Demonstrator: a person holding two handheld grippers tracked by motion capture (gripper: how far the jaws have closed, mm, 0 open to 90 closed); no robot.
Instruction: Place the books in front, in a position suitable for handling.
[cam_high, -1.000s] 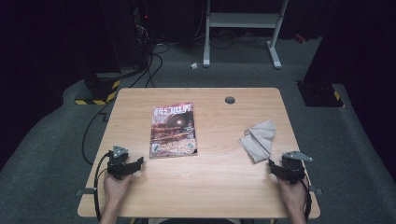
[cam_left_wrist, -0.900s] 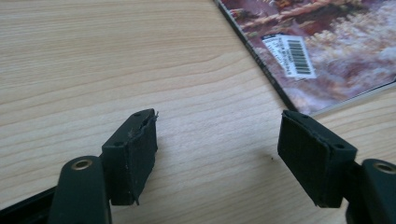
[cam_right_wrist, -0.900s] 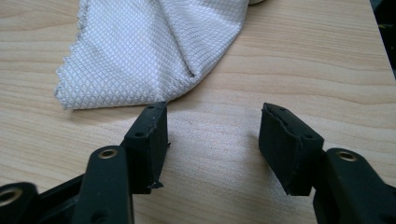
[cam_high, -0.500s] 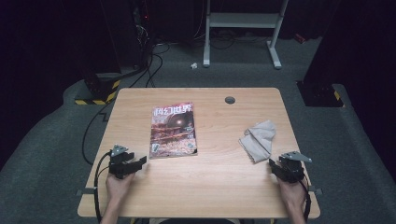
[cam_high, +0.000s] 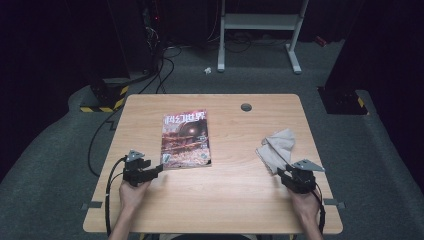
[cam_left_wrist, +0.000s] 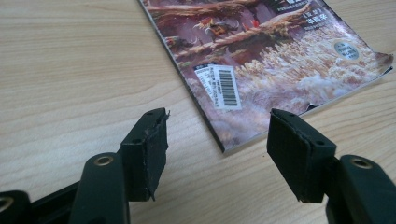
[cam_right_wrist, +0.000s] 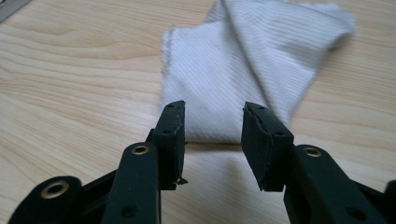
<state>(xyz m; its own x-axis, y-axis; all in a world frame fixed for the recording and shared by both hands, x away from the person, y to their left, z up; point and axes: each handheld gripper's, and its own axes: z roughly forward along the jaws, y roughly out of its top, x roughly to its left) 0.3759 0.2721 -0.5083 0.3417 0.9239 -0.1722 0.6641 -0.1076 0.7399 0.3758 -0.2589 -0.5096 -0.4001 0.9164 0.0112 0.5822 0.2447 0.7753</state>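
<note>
Left gripper (cam_high: 159, 170) sat near the table's (cam_high: 225, 210) front-left corner, jaws apart and empty, having just narrowed a little. They pointed at the magazine's (cam_high: 186, 137) near-left corner, which lay just ahead, not between the pads.

Right gripper (cam_high: 278, 172) was by the right edge, jaws also just closing in, gap about half. Cloth (cam_high: 276, 148) lay flat just past the fingertips (cam_right_wrist: 173, 128), near end in line with the gap but not pinched.

Risks, as I judged them:
- Magazine lay flat on the wood; a pad would likely skid over the cover or shove it toward the far edge rather than get under it. The cover's right corner (cam_left_wrist: 380, 60) was already dog-eared, so a snag could tear it.
- Cloth was folded; a shallow pinch might catch the top layer only and drag it open.

No containers on the table. A small round grommet (cam_high: 246, 107) sat near the far edge.
</note>
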